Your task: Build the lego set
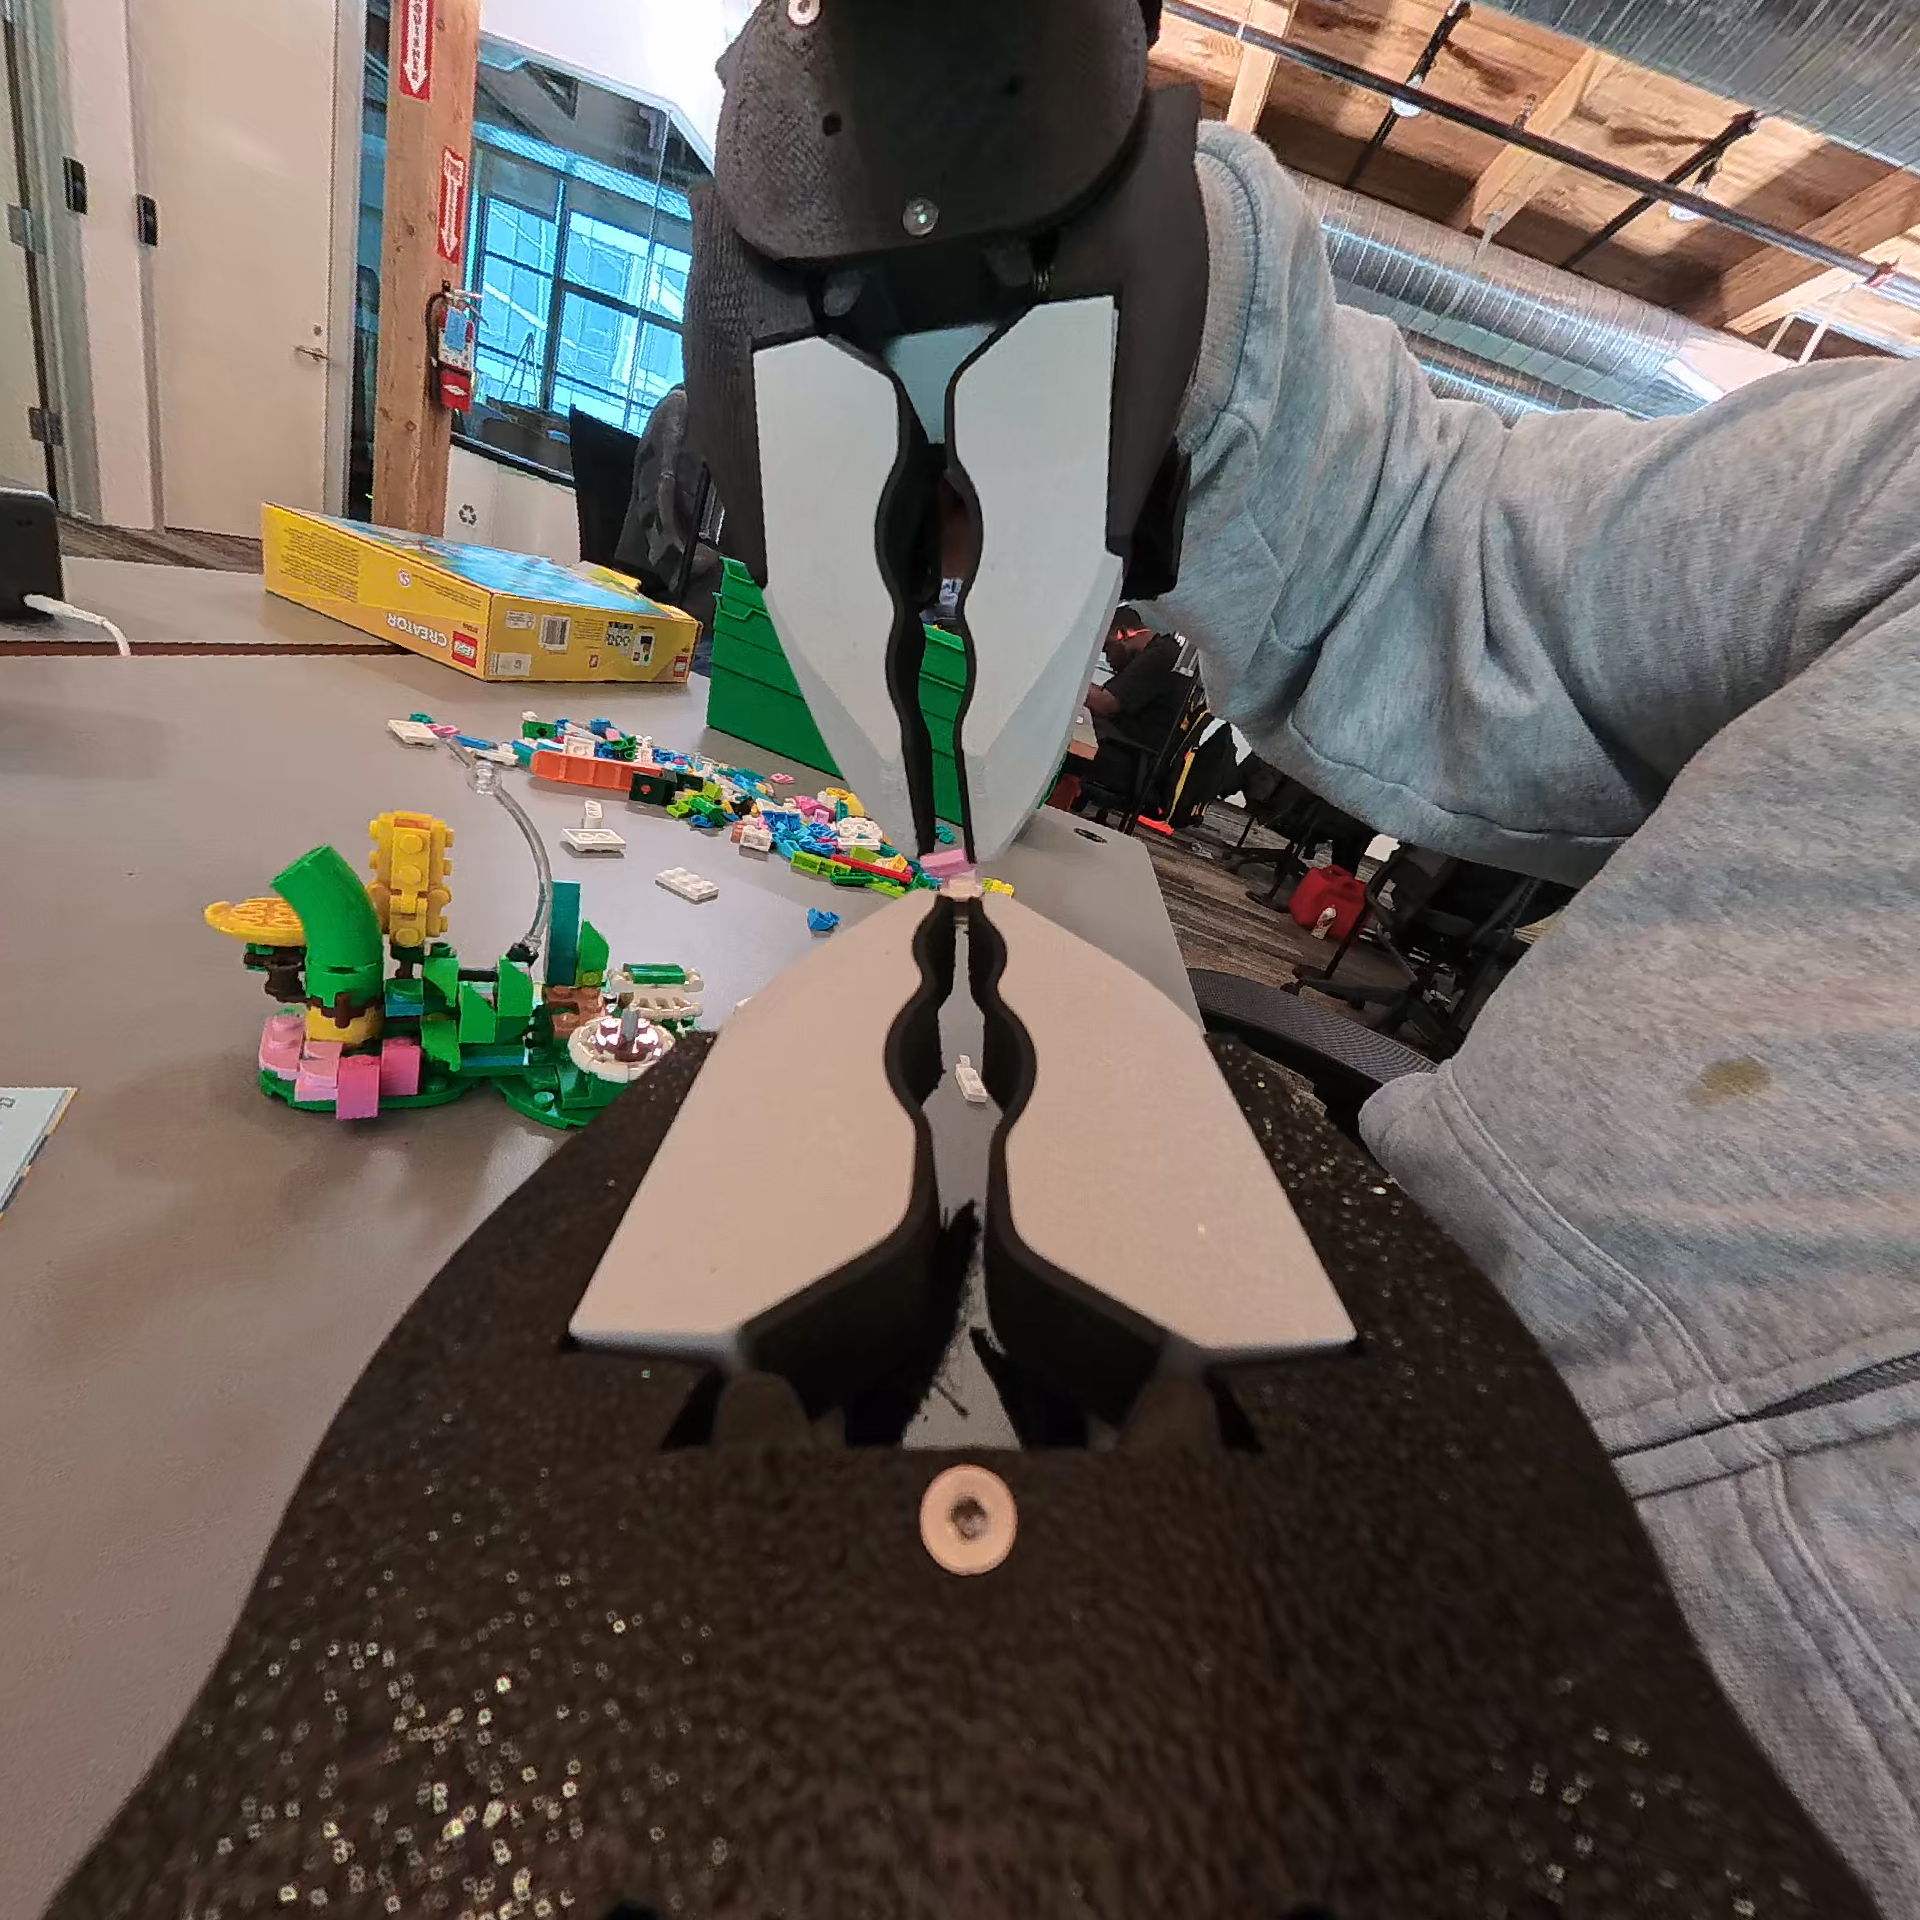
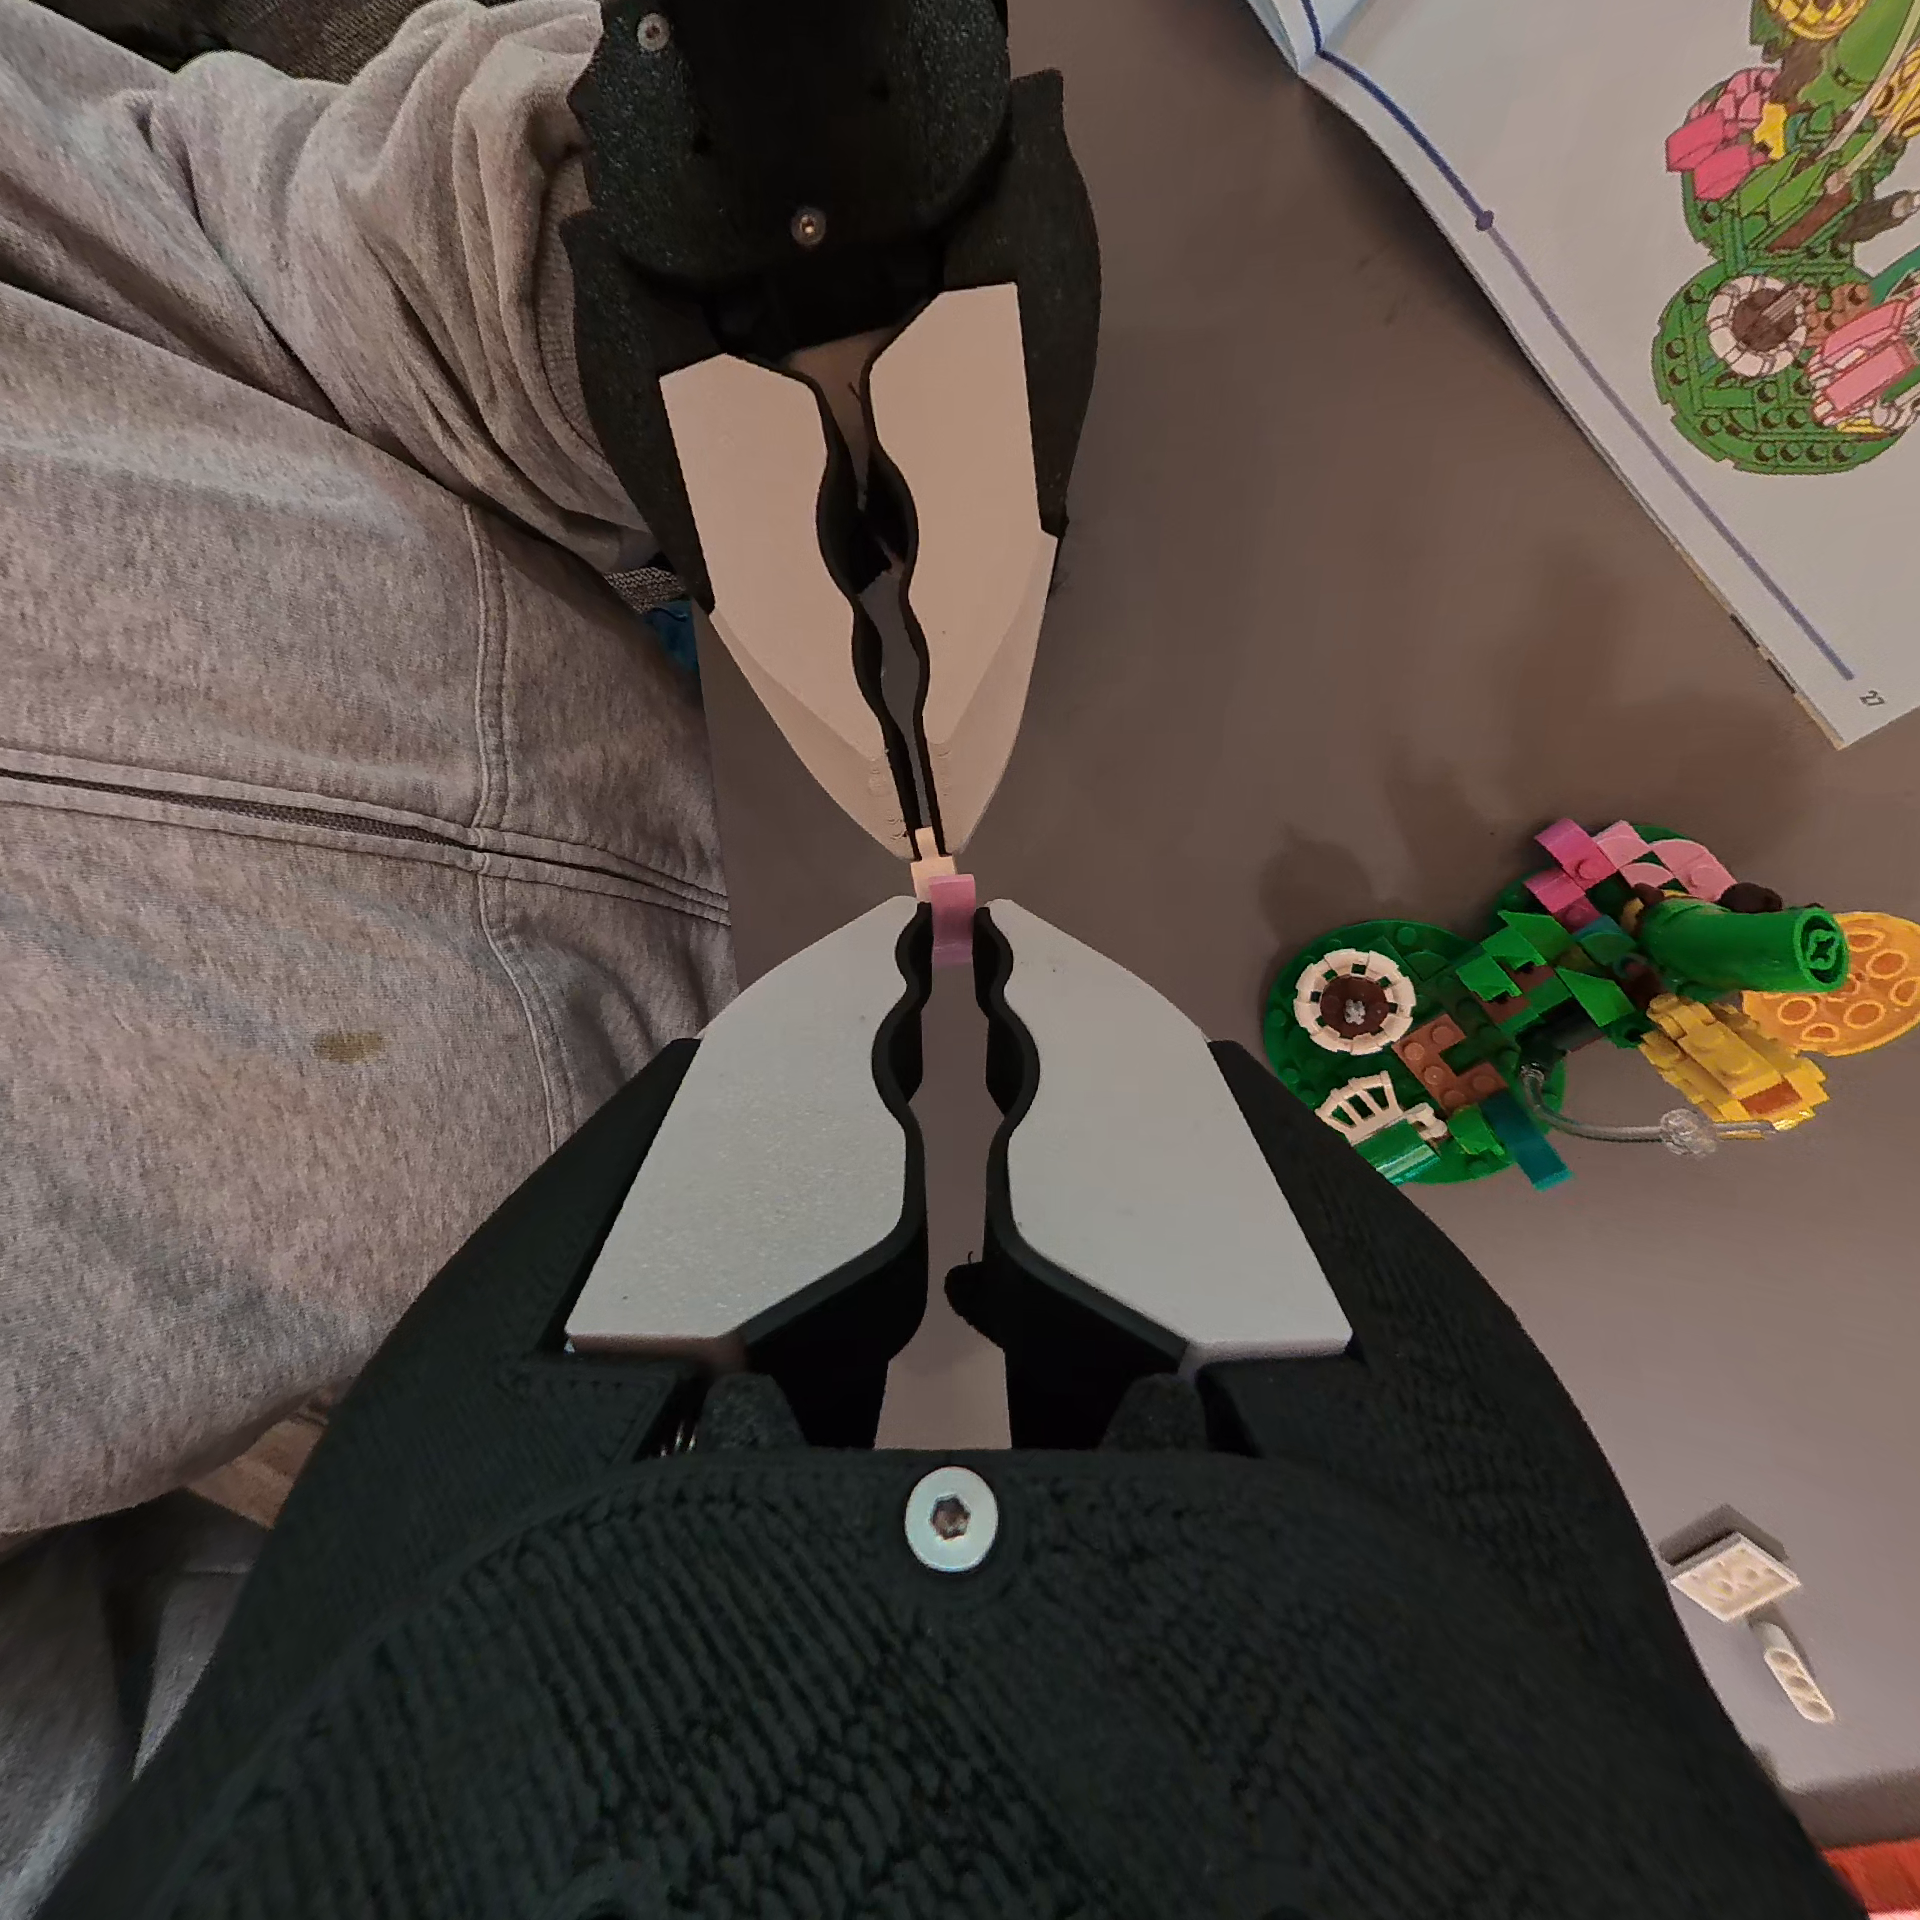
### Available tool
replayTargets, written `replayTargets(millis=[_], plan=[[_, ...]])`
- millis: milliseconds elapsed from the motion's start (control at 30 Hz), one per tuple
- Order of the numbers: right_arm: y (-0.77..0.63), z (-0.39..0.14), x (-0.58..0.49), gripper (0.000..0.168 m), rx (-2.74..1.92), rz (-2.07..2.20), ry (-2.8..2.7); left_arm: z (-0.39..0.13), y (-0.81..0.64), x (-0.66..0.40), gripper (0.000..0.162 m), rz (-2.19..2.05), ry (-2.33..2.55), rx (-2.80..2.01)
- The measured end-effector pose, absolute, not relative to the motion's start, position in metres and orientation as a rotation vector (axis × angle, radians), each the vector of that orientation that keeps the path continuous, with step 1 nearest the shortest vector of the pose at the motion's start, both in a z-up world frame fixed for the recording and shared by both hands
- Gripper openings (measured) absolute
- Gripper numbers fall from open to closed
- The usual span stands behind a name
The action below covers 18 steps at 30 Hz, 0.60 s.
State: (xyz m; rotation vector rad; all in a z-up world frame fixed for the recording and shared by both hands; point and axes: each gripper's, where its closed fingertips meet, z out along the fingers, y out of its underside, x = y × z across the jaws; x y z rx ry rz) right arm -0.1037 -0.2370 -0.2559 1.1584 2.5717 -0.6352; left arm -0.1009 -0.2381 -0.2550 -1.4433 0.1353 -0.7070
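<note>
The left tongs point(image 1: 957, 914) clamp a small white piece point(image 1: 962, 890); the right tongs point(image 2: 951, 925) clamp a pink piece point(image 2: 951, 914). The two pieces touch above the counter point(image 1: 156, 1299). A yellow printed box point(image 1: 468, 597) lies behind.

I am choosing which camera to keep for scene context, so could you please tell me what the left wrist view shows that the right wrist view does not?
Only the left wrist view shows the yellow box, the loose brick pile and the green bin at the far side of the table.

Only the right wrist view shows the open instruction booklet and a white plate near it.

Both show the partly built model, the grey table, and the two grippers meeting tip to tip, the left gripper on a white piece, the right gripper on a pink piece.
</note>
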Motion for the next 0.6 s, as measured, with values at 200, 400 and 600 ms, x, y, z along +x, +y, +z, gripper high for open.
replayTargets(millis=[200,400,600], plan=[[-0.236,-0.256,-0.105,0.006,1.161,-0.645,2.584,-0.255,-0.238,-0.101,0.002,-0.705,0.136,-1.445],[-0.217,-0.264,-0.101,0.006,1.195,-0.573,2.7,-0.256,-0.237,-0.102,0.002,-0.689,0.132,-1.451],[-0.172,-0.325,-0.062,0.007,1.132,-0.138,2.88,-0.257,-0.237,-0.102,0.002,-0.683,0.131,-1.458]])
